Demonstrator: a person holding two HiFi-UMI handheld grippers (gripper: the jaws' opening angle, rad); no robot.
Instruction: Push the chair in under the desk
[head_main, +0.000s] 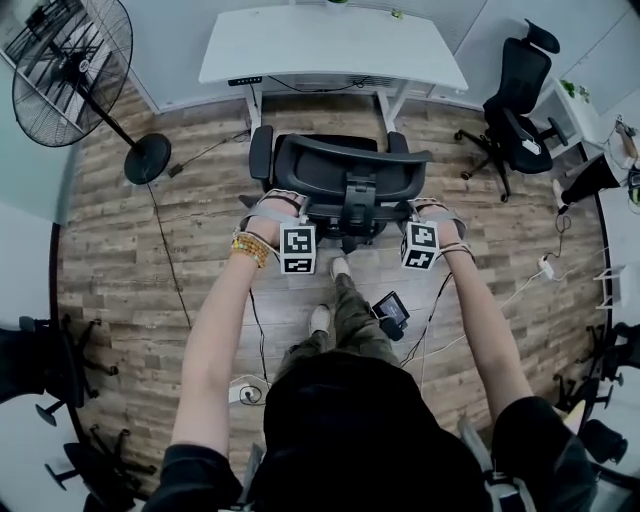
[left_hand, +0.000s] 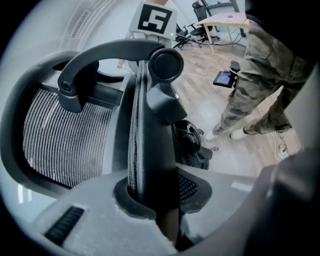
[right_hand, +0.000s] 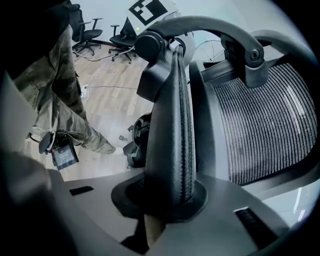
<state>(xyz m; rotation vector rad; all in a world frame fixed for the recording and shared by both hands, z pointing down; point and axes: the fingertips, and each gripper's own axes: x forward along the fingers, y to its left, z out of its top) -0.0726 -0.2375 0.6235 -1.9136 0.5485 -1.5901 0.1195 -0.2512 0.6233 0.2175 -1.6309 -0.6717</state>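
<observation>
Pushing well here means equal pressure from both sides, so that the chair (head_main: 345, 175) rolls straight and does not swivel. The left gripper (head_main: 288, 208) is clamped on the left edge of the backrest (left_hand: 150, 150), the right gripper (head_main: 416, 208) on its right edge, each with the frame rim seated between its jaws. I judge that a level shove aimed at the gap between the desk legs (head_main: 255, 100) suits best, watching that the armrests (head_main: 262, 152) clear them.

The chair stands on the wood floor (head_main: 200, 260) just before the desk (head_main: 330, 45), centred on it. Whether the seat (head_main: 330, 142) already reaches under the top is hard to tell from above. It faces the desk, back toward the person (head_main: 360, 430), and the backrest's width runs parallel to the desk's front edge.
</observation>
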